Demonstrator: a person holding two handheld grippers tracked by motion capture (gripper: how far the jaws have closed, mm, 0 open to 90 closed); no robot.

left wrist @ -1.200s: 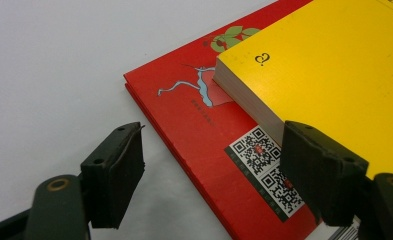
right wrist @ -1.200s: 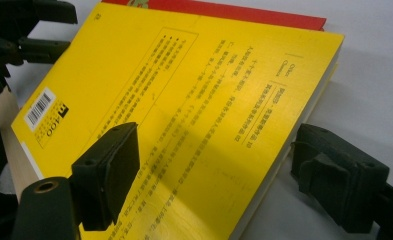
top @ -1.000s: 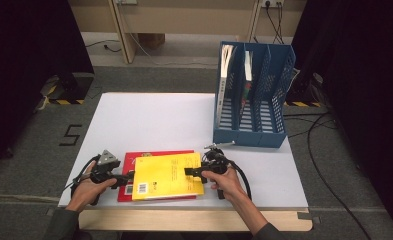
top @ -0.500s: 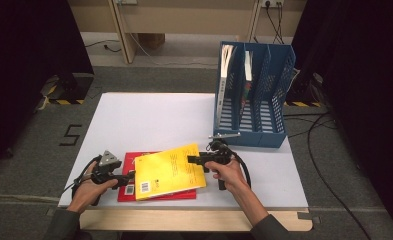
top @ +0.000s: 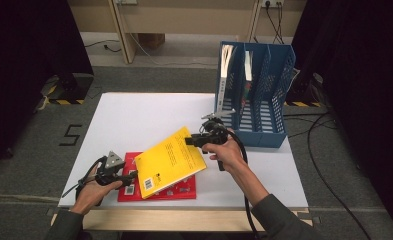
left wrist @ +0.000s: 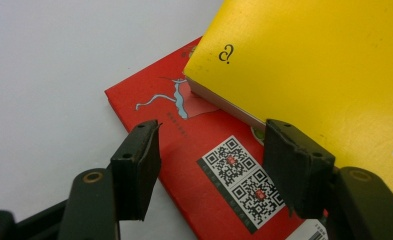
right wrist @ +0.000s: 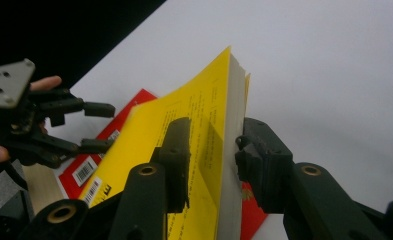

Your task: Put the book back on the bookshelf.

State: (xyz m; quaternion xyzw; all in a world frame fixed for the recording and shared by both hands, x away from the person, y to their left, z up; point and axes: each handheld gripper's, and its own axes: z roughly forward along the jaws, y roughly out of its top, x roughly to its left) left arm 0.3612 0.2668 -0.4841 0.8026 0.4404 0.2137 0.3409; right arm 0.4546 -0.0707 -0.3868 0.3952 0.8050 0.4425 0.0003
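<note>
my right gripper [top: 191, 140] clenches the yellow book [top: 170, 161], its 1 o'clock corner raised off the red book [left wrist: 184, 150], which my left gripper [left wrist: 211, 167] is closing on; filing in the blue rack [top: 254, 95] remains.

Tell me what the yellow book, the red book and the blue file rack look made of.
Yellow book: paper, matte card cover; page block shows at its edge. Red book: paper, smooth printed cover, slight sheen. Blue file rack: probably moulded plastic, with slotted walls.

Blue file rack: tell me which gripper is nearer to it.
Right. The right gripper is raised just in front of the blue file rack, clamping the yellow book. The left gripper is at the table's near edge, over the red book.
</note>
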